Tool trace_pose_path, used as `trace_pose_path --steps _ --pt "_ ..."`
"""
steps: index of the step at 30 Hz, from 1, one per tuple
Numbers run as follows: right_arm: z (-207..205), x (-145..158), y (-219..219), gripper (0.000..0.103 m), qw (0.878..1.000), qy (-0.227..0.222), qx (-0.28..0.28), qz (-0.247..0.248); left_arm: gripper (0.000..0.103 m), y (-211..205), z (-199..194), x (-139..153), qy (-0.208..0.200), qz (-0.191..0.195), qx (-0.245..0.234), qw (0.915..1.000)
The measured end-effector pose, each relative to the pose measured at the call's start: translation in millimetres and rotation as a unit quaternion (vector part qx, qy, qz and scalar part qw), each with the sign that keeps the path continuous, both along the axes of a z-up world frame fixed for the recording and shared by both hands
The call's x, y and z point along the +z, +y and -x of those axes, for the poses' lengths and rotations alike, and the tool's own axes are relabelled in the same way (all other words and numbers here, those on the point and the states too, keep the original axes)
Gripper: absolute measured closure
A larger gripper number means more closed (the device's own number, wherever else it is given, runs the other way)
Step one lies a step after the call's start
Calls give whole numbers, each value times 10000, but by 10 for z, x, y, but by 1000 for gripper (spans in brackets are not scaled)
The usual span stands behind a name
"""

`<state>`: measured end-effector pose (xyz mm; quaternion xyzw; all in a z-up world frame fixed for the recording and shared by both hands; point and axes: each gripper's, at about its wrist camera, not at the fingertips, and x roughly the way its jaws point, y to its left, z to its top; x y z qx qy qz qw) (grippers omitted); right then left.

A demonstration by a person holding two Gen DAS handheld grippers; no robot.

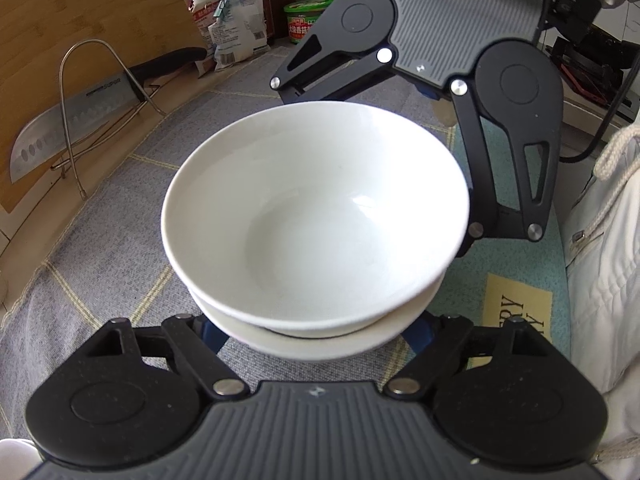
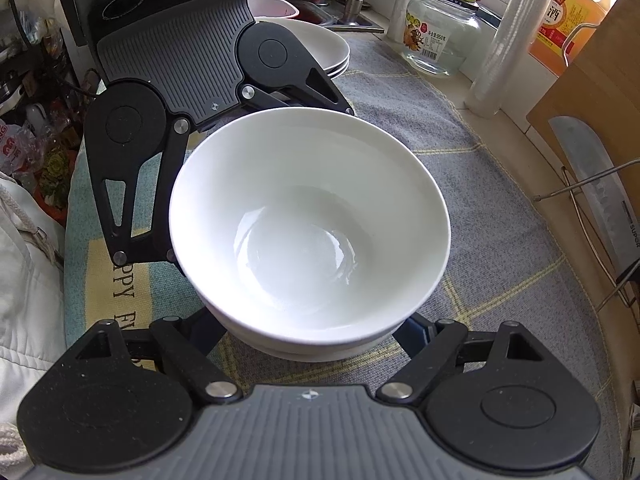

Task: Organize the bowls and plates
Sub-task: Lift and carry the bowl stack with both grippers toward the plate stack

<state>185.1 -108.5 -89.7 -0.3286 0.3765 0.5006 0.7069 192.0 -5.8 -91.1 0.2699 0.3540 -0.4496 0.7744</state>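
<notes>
A white bowl (image 1: 316, 216) sits nested in a second white bowl (image 1: 320, 340) on the grey checked cloth; the stack also shows in the right wrist view (image 2: 308, 220). My left gripper (image 1: 316, 336) reaches around the stack from one side, its blue-padded fingers spread at the lower bowl's sides. My right gripper (image 2: 316, 332) does the same from the opposite side. Each gripper's fingertips are hidden under the bowls. The right gripper shows beyond the bowls in the left wrist view (image 1: 400, 92), and the left gripper in the right wrist view (image 2: 192, 120).
A stack of white plates (image 2: 328, 48) stands farther along the counter. A glass jar (image 2: 440, 36), an oil bottle (image 2: 572, 20), a cleaver (image 1: 72, 128) in a wire rack, a bamboo board (image 1: 80, 20) and food packets (image 1: 236, 20) line the wall side.
</notes>
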Motion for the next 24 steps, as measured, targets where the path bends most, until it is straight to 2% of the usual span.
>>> trace_pose_path --steps 12,24 --pt "72 166 103 13 9996 64 258 -16 18 125 203 171 100 4 314 9995" --pt "125 488 680 13 9961 4 857 -203 18 752 445 556 -26 -158 931 9955"
